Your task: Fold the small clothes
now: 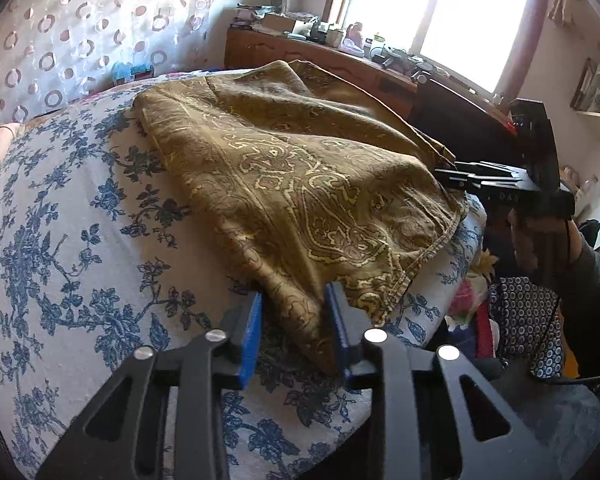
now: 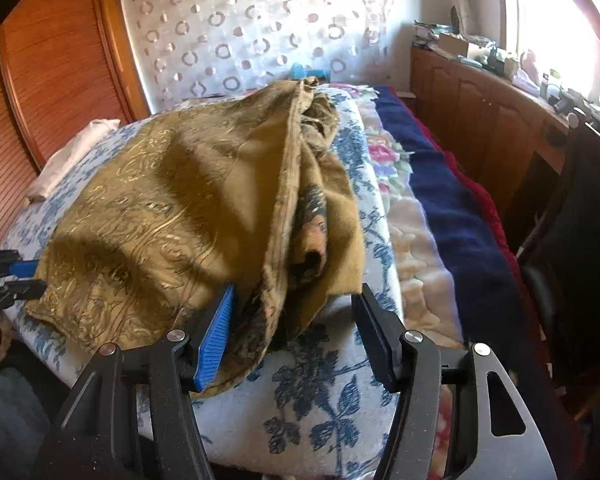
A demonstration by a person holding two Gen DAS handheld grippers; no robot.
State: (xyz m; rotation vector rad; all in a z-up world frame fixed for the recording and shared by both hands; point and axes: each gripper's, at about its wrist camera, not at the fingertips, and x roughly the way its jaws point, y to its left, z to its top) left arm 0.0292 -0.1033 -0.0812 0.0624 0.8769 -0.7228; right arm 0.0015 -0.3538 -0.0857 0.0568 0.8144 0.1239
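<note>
While the gold cloth (image 1: 300, 184) lies bunched on the bed (image 1: 60, 220), the left gripper (image 1: 294, 324) has its jaws narrowed around the cloth's near corner at 6 o'clock, though a firm pinch I cannot tell. The right gripper (image 2: 296, 332) stands released astride the other hem. Best clamp both corners fully before lifting, keeping the edge taut.
</note>
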